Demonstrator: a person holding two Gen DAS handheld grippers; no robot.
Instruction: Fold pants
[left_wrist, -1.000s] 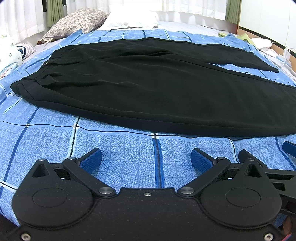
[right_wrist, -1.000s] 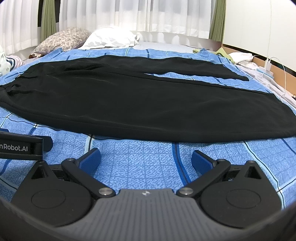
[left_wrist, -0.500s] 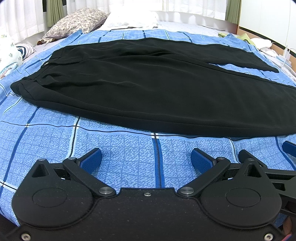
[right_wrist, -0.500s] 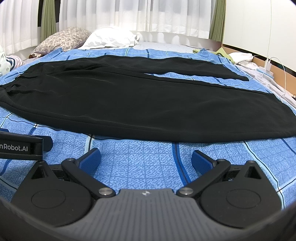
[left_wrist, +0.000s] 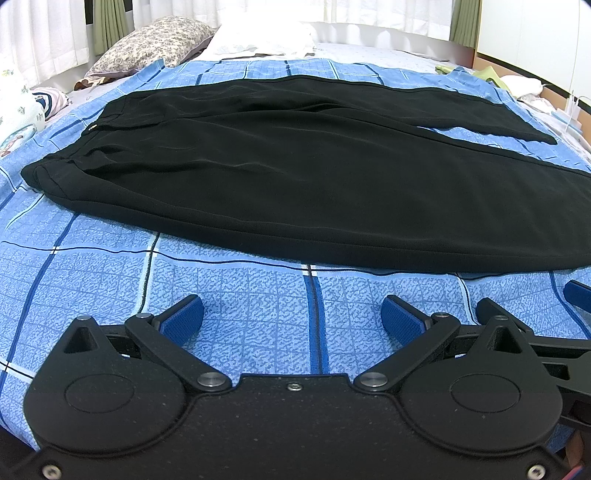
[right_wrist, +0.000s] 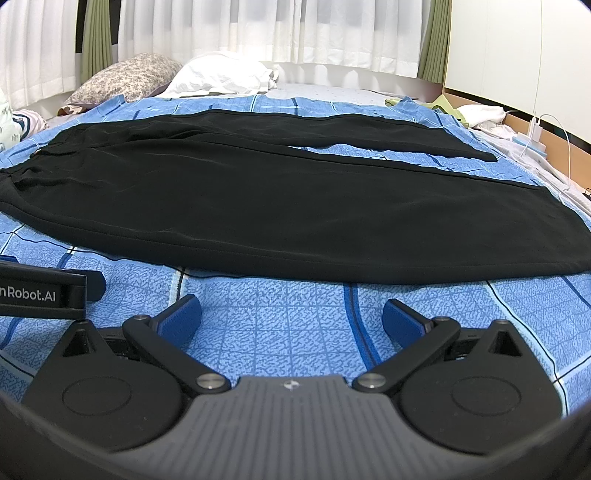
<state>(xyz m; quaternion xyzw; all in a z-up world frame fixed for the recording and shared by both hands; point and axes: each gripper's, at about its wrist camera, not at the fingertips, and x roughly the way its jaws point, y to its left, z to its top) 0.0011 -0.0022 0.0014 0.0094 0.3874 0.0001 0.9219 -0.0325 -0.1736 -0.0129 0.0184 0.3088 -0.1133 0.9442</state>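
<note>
Black pants (left_wrist: 295, 177) lie spread flat across a blue checked bedspread (left_wrist: 258, 306), waistband to the left and both legs running to the right, the far leg narrower. In the right wrist view the same pants (right_wrist: 280, 206) fill the middle. My left gripper (left_wrist: 293, 319) is open just above the bedspread, short of the pants' near edge, with nothing between its blue pads. My right gripper (right_wrist: 291, 315) is also open and holds nothing, close to the near leg's edge. Part of the left gripper's body (right_wrist: 40, 293) shows at the left of the right wrist view.
A floral pillow (left_wrist: 151, 46) and a white pillow (left_wrist: 262, 37) lie at the head of the bed. Patterned cloth (left_wrist: 18, 110) sits at the far left. White and green clothing (right_wrist: 476, 110), a charger and a cable (right_wrist: 535, 129) are at the right edge.
</note>
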